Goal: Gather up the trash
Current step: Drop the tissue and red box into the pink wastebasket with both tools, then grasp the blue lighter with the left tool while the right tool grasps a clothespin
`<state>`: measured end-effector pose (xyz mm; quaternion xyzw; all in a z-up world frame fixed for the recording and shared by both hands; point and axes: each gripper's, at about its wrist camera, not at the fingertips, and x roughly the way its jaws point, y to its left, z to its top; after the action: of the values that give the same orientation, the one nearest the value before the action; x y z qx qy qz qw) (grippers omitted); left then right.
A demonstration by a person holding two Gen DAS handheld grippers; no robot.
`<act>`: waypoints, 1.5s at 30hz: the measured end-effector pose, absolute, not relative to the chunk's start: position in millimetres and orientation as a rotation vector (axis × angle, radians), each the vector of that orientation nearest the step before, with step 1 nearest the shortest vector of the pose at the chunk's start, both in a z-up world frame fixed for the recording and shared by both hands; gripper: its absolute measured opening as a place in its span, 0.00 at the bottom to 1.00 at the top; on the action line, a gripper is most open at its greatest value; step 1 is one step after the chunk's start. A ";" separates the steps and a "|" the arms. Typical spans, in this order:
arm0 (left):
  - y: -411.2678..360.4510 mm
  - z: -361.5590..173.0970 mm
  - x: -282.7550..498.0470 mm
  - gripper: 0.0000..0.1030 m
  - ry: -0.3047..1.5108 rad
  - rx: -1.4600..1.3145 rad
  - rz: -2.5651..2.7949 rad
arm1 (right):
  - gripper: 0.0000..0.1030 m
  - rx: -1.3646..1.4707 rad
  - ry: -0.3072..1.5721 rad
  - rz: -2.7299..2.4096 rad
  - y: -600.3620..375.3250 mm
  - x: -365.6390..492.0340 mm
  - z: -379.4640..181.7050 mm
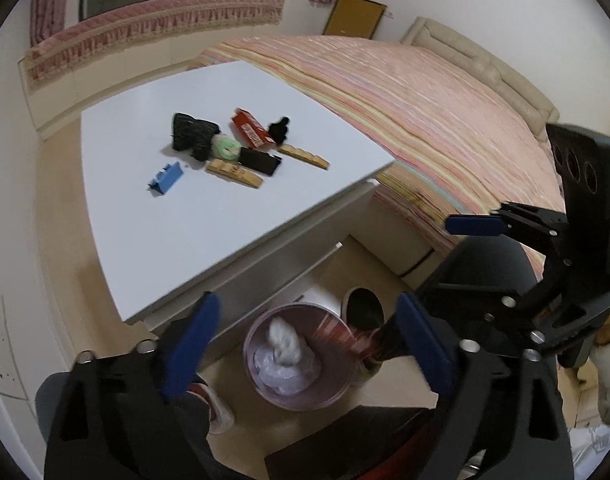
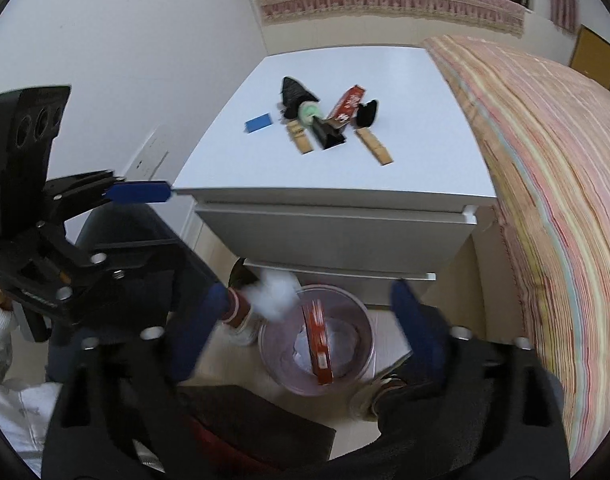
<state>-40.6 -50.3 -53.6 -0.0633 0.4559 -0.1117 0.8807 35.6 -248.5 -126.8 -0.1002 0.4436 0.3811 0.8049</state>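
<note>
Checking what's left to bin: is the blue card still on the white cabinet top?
Yes, the blue card lies flat on the white cabinet top, left of the other clutter.

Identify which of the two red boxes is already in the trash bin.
The red box standing tilted inside the pink bin on the floor; the other red box lies on the white cabinet among remaining trash.

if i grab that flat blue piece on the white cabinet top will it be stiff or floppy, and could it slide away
The blue piece looks like thin folded card, so probably light and somewhat bendy. It lies low on the smooth cabinet top, so it may skid before the pads catch it. It lies apart from the pile, so a nudge should disturb nothing else.
</note>
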 end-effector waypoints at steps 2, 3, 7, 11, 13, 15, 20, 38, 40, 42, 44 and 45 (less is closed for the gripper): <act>-46.3 -52.7 -40.6 0.90 0.944 -0.136 -0.214 | 0.92 -0.216 0.954 0.807 -248.6 37.3 -126.6; -44.9 -52.4 -40.5 0.93 0.942 -0.138 -0.207 | 0.93 -0.216 0.954 0.803 -248.4 37.9 -126.4; -39.9 -50.8 -40.2 0.93 0.932 -0.139 -0.182 | 0.94 -0.215 0.957 0.795 -245.9 39.3 -126.6; -37.5 -49.6 -40.6 0.93 0.926 -0.130 -0.159 | 0.94 -0.216 0.964 0.796 -244.0 39.9 -126.8; -35.7 -49.4 -40.5 0.93 0.926 -0.130 -0.146 | 0.94 -0.219 0.959 0.793 -243.6 39.4 -125.7; -33.8 -48.8 -40.9 0.93 0.925 -0.135 -0.144 | 0.94 -0.218 0.956 0.794 -244.1 39.3 -124.7; -30.4 -44.9 -42.2 0.93 0.910 -0.124 -0.129 | 0.95 -0.213 0.951 0.799 -243.8 39.9 -122.1; 2.7 -22.3 2.8 0.93 0.900 -0.053 -0.122 | 0.95 -0.311 0.887 0.817 -215.1 97.3 -89.2; 8.0 -23.1 13.9 0.93 0.914 -0.041 -0.135 | 0.95 -0.341 0.883 0.831 -208.4 109.4 -87.1; 13.2 -24.7 24.8 0.93 0.927 -0.033 -0.148 | 0.95 -0.366 0.882 0.838 -201.9 121.2 -86.7; 18.3 -27.2 35.1 0.93 0.942 -0.028 -0.158 | 0.94 -0.386 0.886 0.845 -196.0 131.2 -88.6; 20.1 -28.5 39.4 0.93 0.950 -0.027 -0.161 | 0.94 -0.398 0.887 0.849 -193.2 135.9 -90.2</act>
<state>39.4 20.1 -28.5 -0.0130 0.4570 -0.0775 0.8860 135.9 -193.2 -90.2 -0.1855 0.4135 0.3956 0.7988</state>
